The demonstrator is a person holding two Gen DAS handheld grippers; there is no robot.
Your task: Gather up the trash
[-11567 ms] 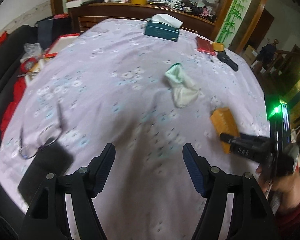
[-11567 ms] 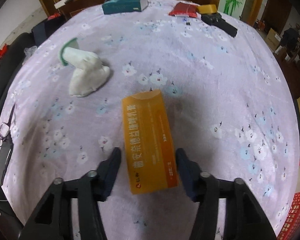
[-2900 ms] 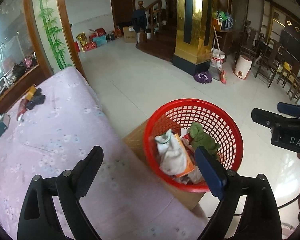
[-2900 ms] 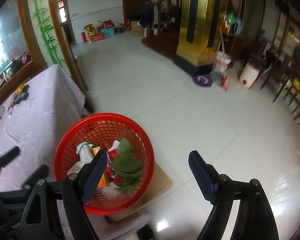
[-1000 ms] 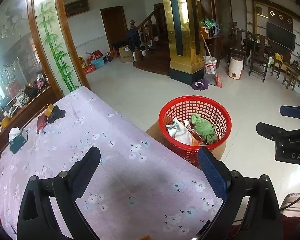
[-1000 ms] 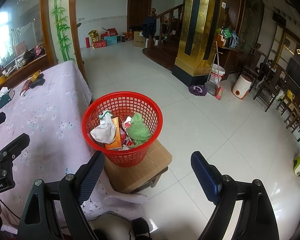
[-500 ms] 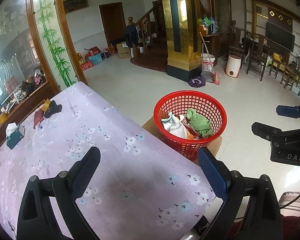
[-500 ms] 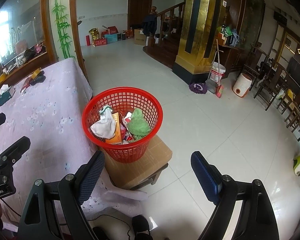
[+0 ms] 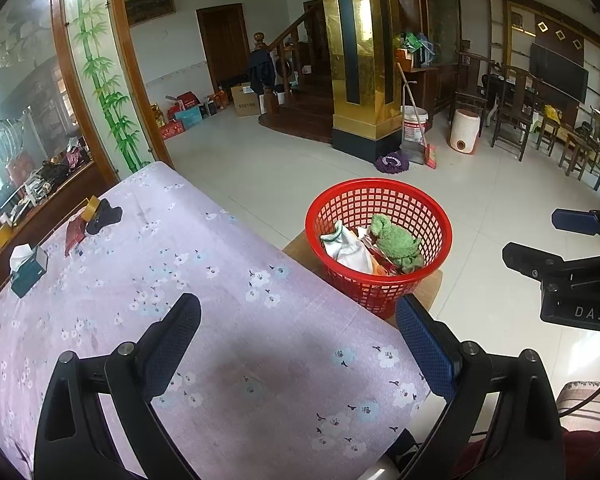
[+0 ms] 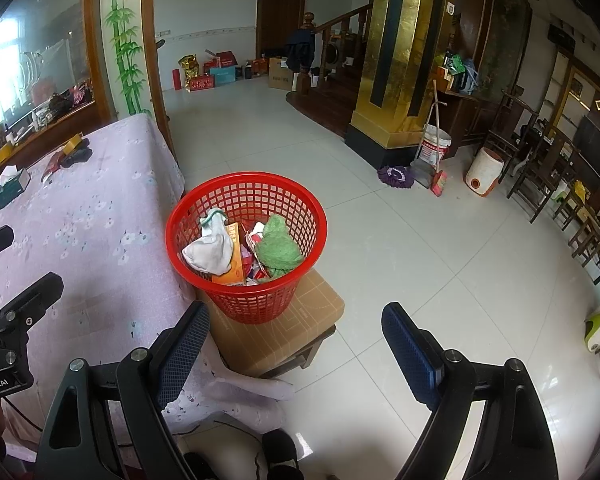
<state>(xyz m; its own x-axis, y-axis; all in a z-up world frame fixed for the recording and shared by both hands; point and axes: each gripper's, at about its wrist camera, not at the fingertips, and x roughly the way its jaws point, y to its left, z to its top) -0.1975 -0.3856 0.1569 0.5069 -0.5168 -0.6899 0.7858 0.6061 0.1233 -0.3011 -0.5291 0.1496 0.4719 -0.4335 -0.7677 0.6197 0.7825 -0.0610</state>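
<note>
A red mesh basket [image 9: 428,280] [image 10: 204,216] stands on a low brown stool [image 10: 324,300] beside the table. Inside it lie a white sock with a green cuff [image 10: 212,248], an orange box [image 10: 234,270], a green cloth [image 10: 278,248] and some red and white scraps. My left gripper [image 9: 296,328] hangs open over the table's near corner, nothing between its fingers. My right gripper [image 10: 296,332] is open too, empty, above the stool and floor on the near side of the basket. Each gripper shows at the edge of the other's view.
The table wears a lilac flowered cloth [image 9: 148,280]; at its far end lie a teal tissue box [image 9: 28,266], a red packet [image 9: 74,234], a tape roll and a black item [image 9: 106,216]. White tiled floor [image 10: 420,240] spreads to the right, with a gold pillar [image 10: 400,60], a bucket and broom, chairs.
The view over the table and basket has shifted only a little; the basket sits slightly lower left in the left wrist view. Both grippers stay open and empty.
</note>
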